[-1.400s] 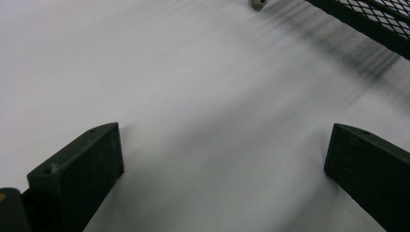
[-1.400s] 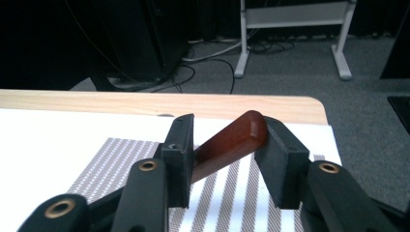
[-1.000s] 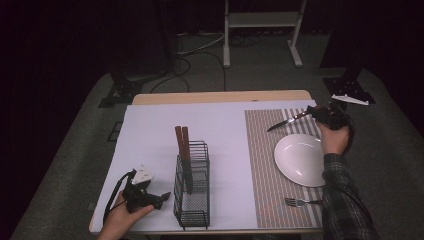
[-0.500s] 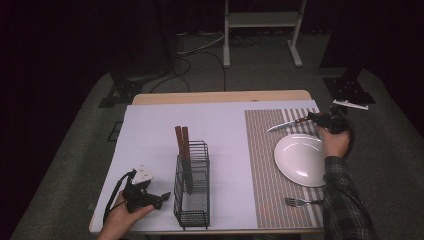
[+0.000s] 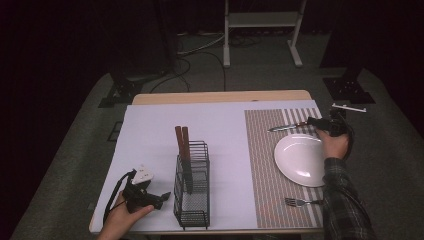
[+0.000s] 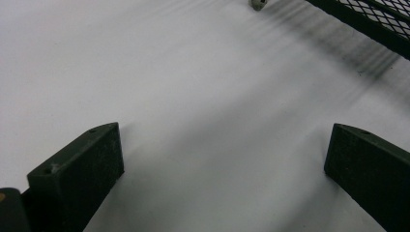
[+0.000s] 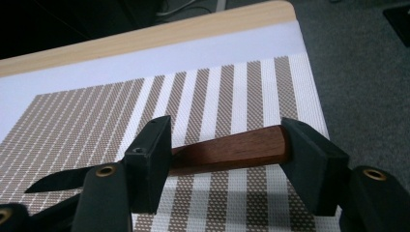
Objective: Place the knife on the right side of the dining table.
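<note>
Wooden table [image 5: 215, 96] under white sheet [image 5: 210, 125] (striped placemat [image 5: 265, 150] at right)

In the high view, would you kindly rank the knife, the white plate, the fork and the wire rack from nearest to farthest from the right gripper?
From the right gripper:
1. knife, between its jaws, on the striped mat's far part.
2. white plate, just nearer the person.
3. fork, at the mat's near edge.
4. wire rack, far across to the left.
</note>
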Action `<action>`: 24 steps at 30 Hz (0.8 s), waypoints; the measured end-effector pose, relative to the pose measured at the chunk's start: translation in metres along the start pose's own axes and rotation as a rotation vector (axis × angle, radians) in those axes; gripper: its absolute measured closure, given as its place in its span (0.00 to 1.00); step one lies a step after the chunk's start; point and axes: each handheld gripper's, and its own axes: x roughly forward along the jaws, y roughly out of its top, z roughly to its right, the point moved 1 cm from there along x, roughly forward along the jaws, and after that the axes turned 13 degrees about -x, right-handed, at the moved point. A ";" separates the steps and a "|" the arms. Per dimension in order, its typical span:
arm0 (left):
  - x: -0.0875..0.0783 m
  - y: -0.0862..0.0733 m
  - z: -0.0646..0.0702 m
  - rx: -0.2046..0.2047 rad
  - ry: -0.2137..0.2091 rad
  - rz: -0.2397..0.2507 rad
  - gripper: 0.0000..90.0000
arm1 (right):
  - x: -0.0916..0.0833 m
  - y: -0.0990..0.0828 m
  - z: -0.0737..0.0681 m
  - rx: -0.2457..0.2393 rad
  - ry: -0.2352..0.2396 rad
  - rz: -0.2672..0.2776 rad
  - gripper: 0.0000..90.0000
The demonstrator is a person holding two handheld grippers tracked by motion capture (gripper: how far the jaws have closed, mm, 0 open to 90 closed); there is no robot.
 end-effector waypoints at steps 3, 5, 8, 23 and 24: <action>0.000 0.000 0.000 0.001 0.000 -0.001 0.00 | 0.001 0.000 0.000 0.002 -0.010 -0.018 0.39; 0.000 0.000 0.000 0.001 0.000 0.000 0.00 | 0.003 0.000 0.000 0.006 -0.015 -0.037 0.39; 0.000 0.000 0.000 0.001 0.000 0.000 0.00 | 0.005 0.001 0.000 0.012 -0.021 -0.063 0.39; 0.000 0.000 0.000 0.001 0.000 0.000 0.00 | 0.010 0.000 -0.002 0.006 -0.060 -0.153 0.37; 0.000 0.000 0.000 0.001 0.000 0.000 0.00 | 0.010 0.000 -0.002 0.007 -0.063 -0.151 0.37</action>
